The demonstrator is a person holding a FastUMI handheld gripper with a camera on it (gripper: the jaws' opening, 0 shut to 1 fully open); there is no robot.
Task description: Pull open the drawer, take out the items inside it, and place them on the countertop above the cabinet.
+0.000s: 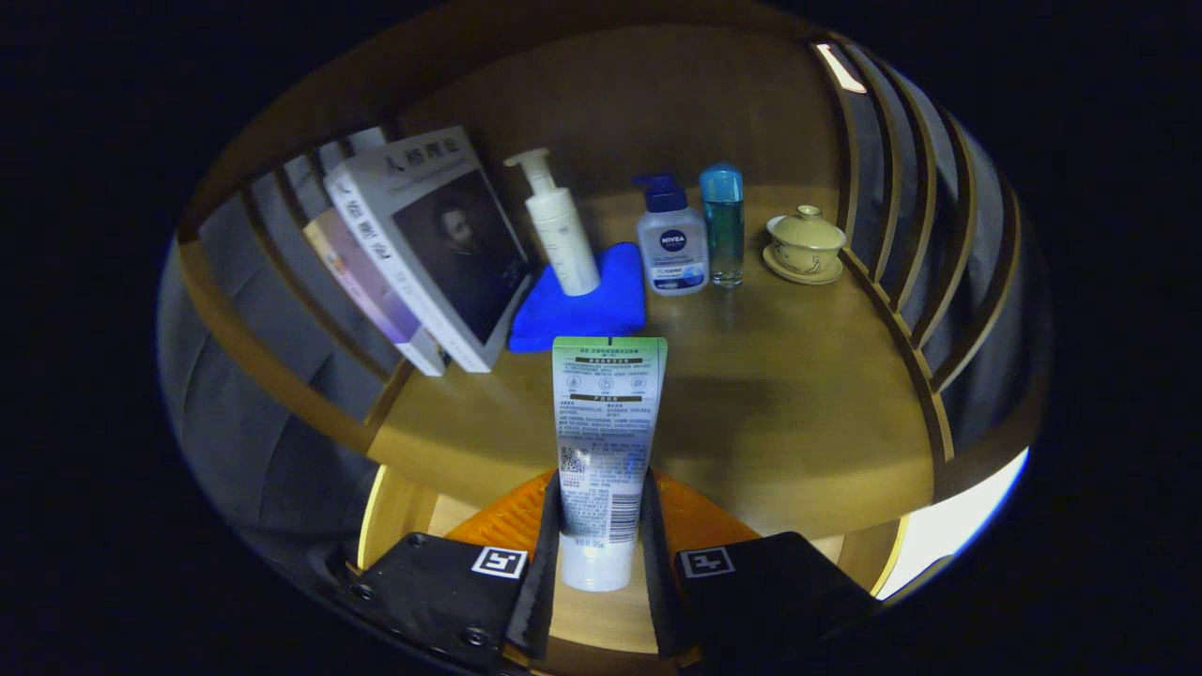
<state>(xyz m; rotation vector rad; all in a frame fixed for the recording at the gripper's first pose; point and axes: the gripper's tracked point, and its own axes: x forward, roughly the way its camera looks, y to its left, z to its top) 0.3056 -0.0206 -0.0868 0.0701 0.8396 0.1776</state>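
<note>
while clenched on a tube (pixel 606 441), the hand-held gripper (pixel 598 549) hangs before the countertop (pixel 798 394)

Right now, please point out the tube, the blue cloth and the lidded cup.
tube (pixel 606 413): gripper view, printed body, gripper (pixel 601 549) shut on it.
blue cloth (pixel 610 305): gripper view, bare front part.
lidded cup (pixel 806 242): gripper view, its lid.

Tube (pixel 606 441) upright btwn clamped gripper (pixel 597 549) fingers; countertop (pixel 798 413) beyond
</note>
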